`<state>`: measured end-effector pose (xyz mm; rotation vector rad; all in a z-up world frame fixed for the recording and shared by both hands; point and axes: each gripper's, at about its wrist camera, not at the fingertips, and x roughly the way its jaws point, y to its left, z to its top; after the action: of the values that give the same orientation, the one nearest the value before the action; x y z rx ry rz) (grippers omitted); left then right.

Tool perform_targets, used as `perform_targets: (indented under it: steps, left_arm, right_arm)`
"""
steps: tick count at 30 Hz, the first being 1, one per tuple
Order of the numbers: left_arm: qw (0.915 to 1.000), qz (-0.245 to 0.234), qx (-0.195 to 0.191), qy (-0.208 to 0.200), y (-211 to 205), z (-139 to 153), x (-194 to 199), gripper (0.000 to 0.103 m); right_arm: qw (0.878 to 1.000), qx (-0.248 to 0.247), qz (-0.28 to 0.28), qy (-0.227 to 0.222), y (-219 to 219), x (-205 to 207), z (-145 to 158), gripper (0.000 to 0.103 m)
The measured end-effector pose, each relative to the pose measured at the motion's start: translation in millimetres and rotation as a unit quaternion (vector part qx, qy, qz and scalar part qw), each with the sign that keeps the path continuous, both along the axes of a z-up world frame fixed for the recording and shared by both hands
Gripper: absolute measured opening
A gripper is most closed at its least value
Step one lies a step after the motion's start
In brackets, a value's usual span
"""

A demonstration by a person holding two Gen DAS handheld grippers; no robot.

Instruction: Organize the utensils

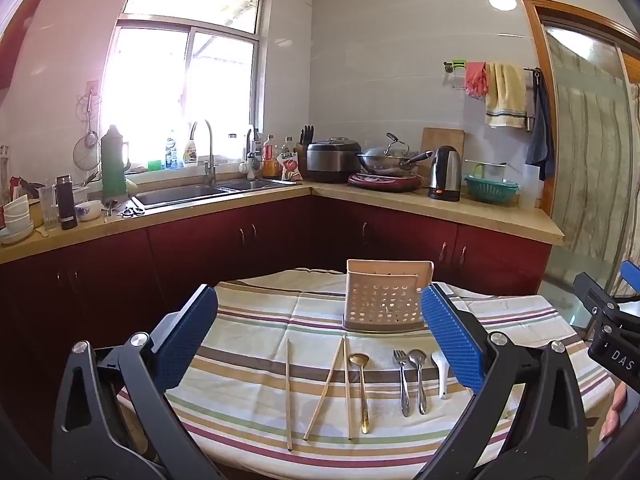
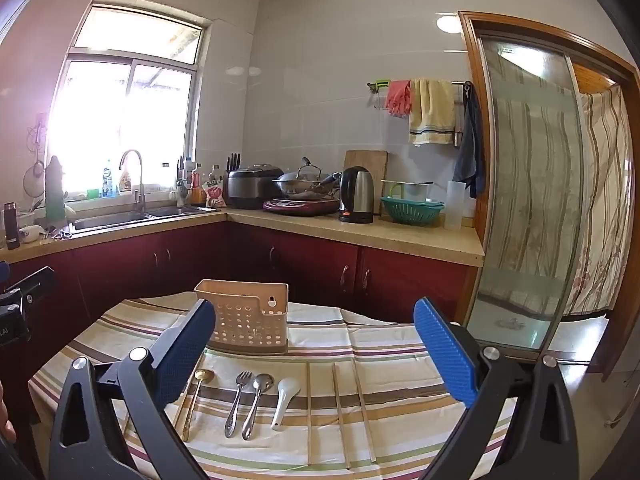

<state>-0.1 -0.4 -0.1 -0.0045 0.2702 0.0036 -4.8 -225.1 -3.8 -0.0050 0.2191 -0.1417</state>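
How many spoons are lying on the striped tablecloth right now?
3. A gold-coloured metal spoon lies right of the wooden chopsticks, a silver metal spoon lies beside the silver fork, and a white ceramic soup spoon lies rightmost. None appears hidden.

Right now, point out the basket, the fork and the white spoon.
basket (image 2: 248, 322), right wrist view, perforated front wall
fork (image 2: 237, 400), right wrist view, handle below the tines
white spoon (image 2: 285, 398), right wrist view, bowl
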Motion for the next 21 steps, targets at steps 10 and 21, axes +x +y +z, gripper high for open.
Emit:
perform_targets:
  steps: [10,21]
  left_arm:
    - [1.0000,-0.002,-0.003,0.001,-4,4,0,0.099]
    - [1.0000,-0.001,-0.005,0.001,-12,-1,-2,0.099]
  right_arm:
    - [1.000,0.000,0.002,0.001,3,1,1,0.097]
    - [1.000,-0.001,0.002,0.001,3,-1,1,0.097]
